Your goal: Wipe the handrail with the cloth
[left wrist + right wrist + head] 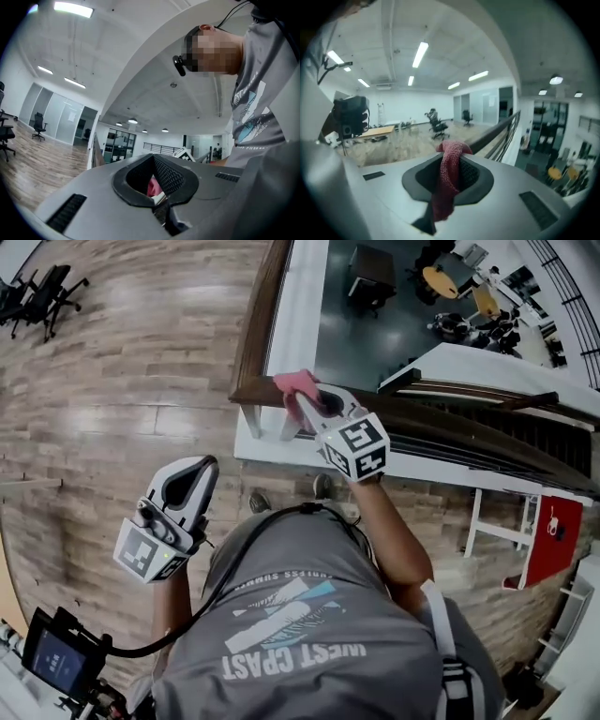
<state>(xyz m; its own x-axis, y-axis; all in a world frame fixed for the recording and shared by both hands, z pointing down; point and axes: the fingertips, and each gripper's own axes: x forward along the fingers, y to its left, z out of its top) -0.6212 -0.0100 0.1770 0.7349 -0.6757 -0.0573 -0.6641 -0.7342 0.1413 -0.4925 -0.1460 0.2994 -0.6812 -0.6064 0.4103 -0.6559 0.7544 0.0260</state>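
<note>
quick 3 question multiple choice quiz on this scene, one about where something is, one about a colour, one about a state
1. Where is the cloth?
A. on the floor by the person's feet
B. at the corner of the wooden handrail
C. draped over the person's shoulder

2. What colour is the cloth?
A. blue
B. white
C. pinkish red

3. What is the right tool doing?
A. it is shut on the cloth
B. it is open, with nothing in it
C. it lies on the floor

Answers:
1 B: in the head view the cloth sits where the two runs of the handrail meet.
2 C: it shows pinkish red in the head view and the right gripper view.
3 A: the right gripper view shows the cloth pinched between the jaws of the right tool.
</note>
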